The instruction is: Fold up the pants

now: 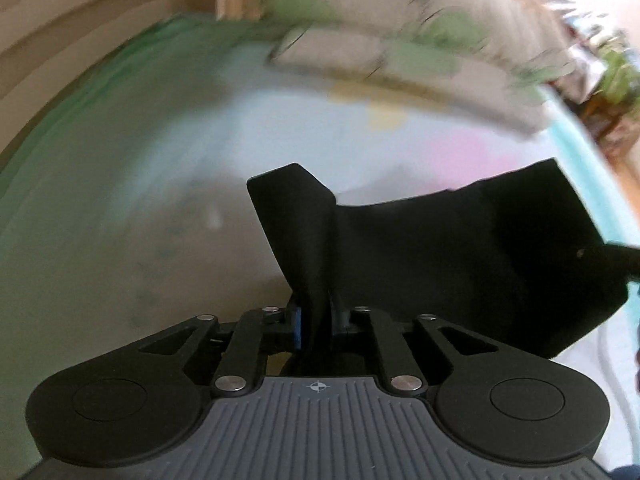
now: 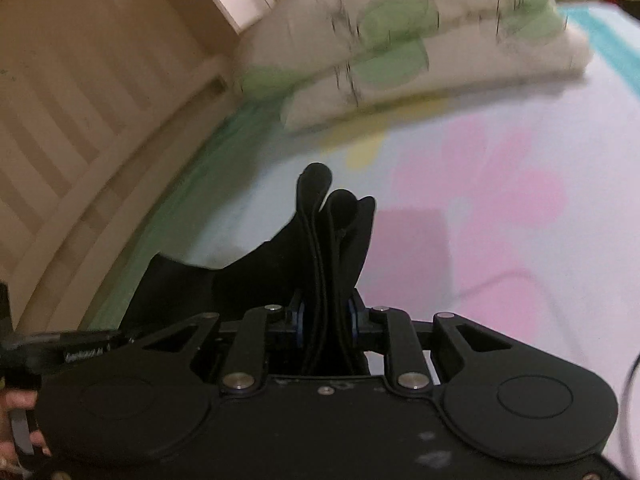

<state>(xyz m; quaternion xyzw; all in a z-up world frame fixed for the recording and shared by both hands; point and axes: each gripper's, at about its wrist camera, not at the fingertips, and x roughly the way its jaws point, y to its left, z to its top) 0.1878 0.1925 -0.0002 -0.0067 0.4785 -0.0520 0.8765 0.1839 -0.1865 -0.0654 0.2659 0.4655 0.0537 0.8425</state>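
The left hand-held gripper (image 1: 316, 326) was clamped on a fold of the black pants (image 1: 460, 256), its blue pads pressing the cloth from both sides. From that pinch one flap of the fabric stood up above the jaws, while the rest stretched off to the right as a broad dark sheet, held clear of the bed (image 1: 120, 208) rather than lying flat on it.

The right hand-held gripper (image 2: 326, 326) was likewise closed on the pants (image 2: 332, 240), here on a thicker bundle of several layers with rolled edges and thin cords showing between the blue pads. The bundle rose above the fingertips, and more of the cloth trailed down and to the left of the jaws.

Beneath both lay the bedsheet (image 2: 500, 200), pale with pink, yellow and blue patches and a green band toward the bed's far-left edge. A folded quilt (image 2: 400, 40), cream with green patches, sat near the bed's far edge, well apart from the pants. A person's hand (image 2: 20, 420) showed at the lower left of the right wrist view. The surroundings were heavily blurred in both views.
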